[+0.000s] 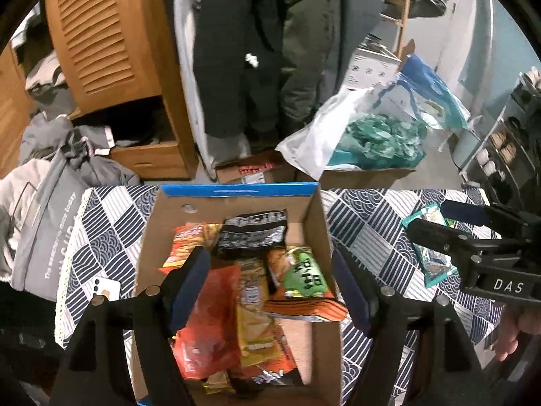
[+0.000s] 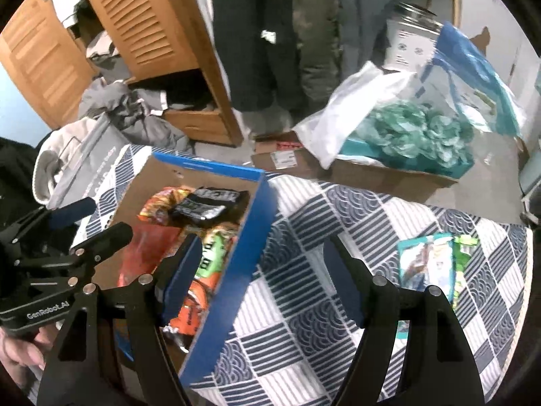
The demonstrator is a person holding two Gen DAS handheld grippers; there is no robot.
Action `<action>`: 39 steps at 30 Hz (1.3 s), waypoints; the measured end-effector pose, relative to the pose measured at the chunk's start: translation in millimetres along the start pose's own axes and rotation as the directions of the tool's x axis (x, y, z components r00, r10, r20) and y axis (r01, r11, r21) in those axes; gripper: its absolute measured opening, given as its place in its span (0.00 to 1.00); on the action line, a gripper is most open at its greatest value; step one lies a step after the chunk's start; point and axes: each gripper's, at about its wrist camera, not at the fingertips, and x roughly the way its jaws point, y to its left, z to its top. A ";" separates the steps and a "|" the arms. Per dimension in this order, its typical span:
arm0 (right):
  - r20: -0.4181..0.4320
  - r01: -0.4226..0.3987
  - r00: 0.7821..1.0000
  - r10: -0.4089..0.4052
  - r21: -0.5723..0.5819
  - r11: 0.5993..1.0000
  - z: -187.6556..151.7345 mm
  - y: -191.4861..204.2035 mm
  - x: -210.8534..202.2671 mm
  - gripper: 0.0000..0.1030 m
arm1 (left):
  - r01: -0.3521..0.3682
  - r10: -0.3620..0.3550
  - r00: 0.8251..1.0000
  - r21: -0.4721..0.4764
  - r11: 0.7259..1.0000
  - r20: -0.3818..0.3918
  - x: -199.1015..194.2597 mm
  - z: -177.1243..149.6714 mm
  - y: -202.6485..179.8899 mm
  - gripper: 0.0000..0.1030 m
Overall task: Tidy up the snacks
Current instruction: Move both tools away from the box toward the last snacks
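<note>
Snacks fill a cardboard box (image 1: pixel 314 233) with a blue rim, which stands on a table covered by a blue-and-white patterned cloth (image 1: pixel 368 223). Inside lie a black packet (image 1: pixel 252 231) at the far end, a green-labelled packet (image 1: pixel 304 272) to its right, a red bag (image 1: pixel 209 321) near the left wall and a yellow packet (image 1: pixel 255 318) beside it (several more are buried underneath and hard to tell apart).

The left gripper (image 1: pixel 270 287) hovers over the box with its fingers spread wide and nothing between them. The right gripper (image 2: pixel 260 287) hangs over the box's right wall and the cloth, its fingers likewise wide apart and holding nothing.

To the right of the box, well apart from it, a teal packet (image 2: pixel 427 264) lies flat on the cloth, with a green packet (image 2: pixel 465 253) just beside it on the right, touching or overlapping its edge. Beyond the table's far edge, a larger cardboard box (image 2: pixel 389 176) holds teal crumpled plastic.
</note>
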 end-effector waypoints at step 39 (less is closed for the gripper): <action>-0.148 0.273 0.960 -0.236 0.339 0.900 -75.2 -234.4 15.8 0.74 | 0.116 -0.092 0.975 0.108 0.987 -0.204 96.1 6.8 -163.9 0.78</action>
